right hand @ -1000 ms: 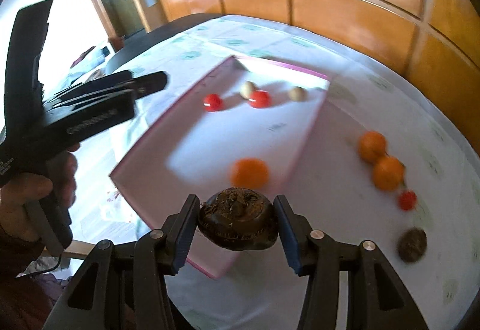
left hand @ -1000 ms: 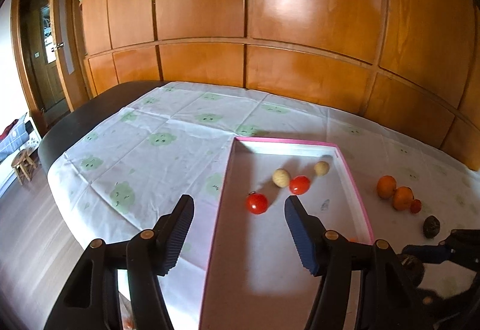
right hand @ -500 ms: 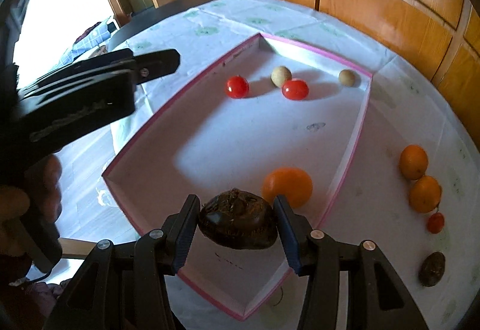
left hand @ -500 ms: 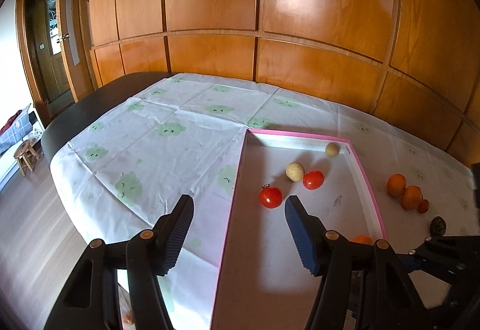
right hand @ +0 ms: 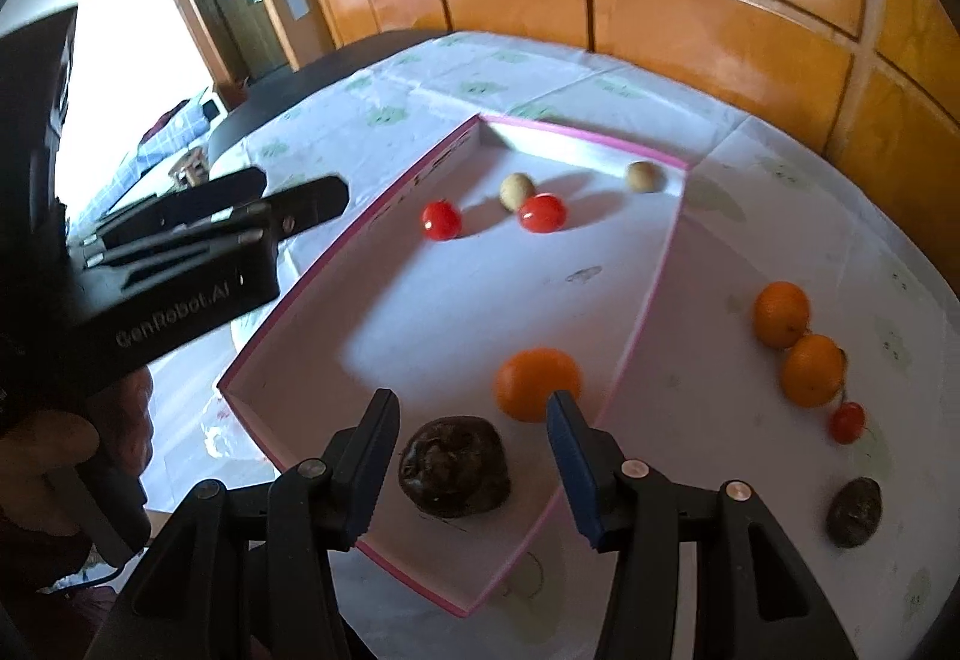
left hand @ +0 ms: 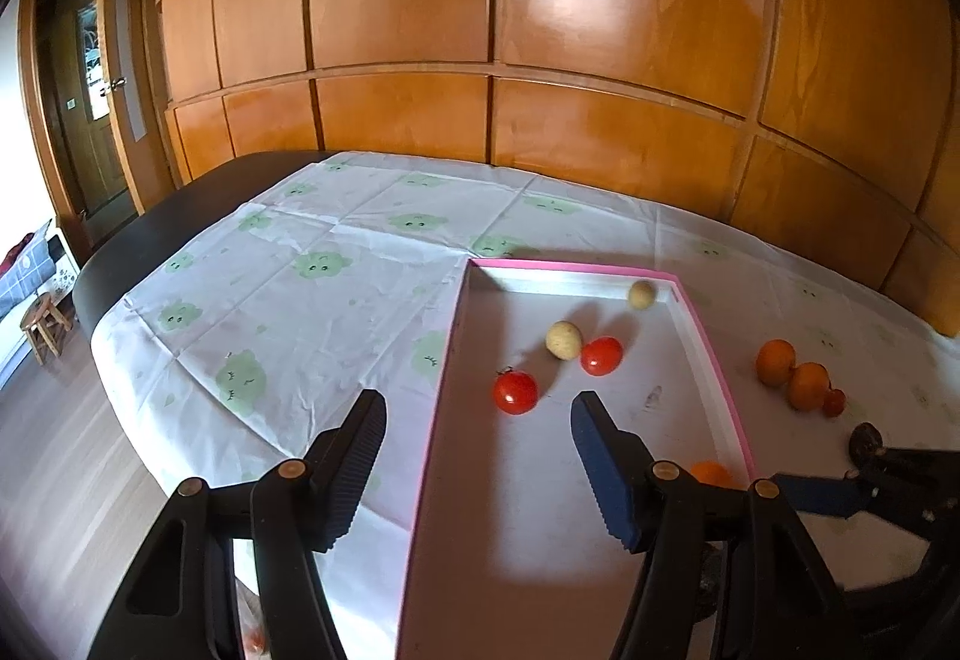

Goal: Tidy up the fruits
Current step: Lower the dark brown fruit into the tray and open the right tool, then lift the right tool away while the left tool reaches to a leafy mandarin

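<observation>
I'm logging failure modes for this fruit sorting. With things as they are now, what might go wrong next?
The dark fruit lies in the tray between the open right claw's fingers; pulling back carelessly may knock it into the orange just beyond. The round tomatoes and pale fruits lie loose, so bumping the tray may roll them.

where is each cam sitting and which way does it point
Left wrist: rides the left gripper, looking forward along its open fingers over the pink-rimmed box toward the wood panel wall; the right gripper pokes in at lower right.
Right wrist: rides the right gripper, looking down into the box's near end, where a dark fruit lies between open fingers; the left gripper and the person's hand show at left.
Shared: the box, two tomatoes, two pale fruits, an orange inside it, and fruit outside on the tablecloth.
</observation>
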`<state>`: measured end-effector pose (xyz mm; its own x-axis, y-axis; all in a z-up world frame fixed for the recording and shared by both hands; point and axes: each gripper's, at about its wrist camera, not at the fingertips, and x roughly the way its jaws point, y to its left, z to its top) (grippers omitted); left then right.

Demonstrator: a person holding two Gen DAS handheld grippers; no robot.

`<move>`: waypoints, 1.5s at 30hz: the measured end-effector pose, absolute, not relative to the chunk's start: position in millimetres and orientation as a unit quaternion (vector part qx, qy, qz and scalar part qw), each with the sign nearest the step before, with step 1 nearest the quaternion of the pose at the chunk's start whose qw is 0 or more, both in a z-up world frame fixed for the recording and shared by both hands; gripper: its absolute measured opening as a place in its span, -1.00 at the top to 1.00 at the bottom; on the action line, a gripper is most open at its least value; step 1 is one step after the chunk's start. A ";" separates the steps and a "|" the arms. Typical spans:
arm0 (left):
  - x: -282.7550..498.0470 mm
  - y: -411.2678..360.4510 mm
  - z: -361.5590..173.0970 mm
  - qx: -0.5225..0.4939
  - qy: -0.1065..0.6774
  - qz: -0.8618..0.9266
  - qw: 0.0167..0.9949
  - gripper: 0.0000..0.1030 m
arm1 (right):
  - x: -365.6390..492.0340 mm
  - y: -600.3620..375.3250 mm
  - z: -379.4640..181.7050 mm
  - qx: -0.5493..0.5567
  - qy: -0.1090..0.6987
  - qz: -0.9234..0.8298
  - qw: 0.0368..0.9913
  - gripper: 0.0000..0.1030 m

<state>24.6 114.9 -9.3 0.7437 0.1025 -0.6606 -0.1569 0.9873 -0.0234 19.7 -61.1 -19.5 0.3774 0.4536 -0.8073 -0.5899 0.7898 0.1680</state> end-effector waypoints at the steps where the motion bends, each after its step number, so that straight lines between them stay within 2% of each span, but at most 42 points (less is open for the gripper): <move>1: 24.6 113.0 -9.0 -0.037 0.351 0.067 0.933 -0.27 | 19.6 -63.8 -18.4 -0.072 0.459 0.313 0.829 -0.01; 31: 19.7 65.8 -8.5 0.008 0.357 0.006 0.934 -0.28 | 21.1 -133.5 -5.4 -0.060 0.432 0.232 0.870 -0.01; 45: 22.5 45.6 -5.9 0.028 0.358 -0.019 0.933 -0.28 | 33.4 -203.5 -1.1 -0.074 0.431 0.159 0.885 -0.01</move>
<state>22.5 45.6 -5.9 0.7424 -0.0162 -0.6697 0.0563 0.9977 0.0383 33.4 -203.5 -1.1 0.5784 0.2173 -0.7863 -0.3451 0.9386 0.0055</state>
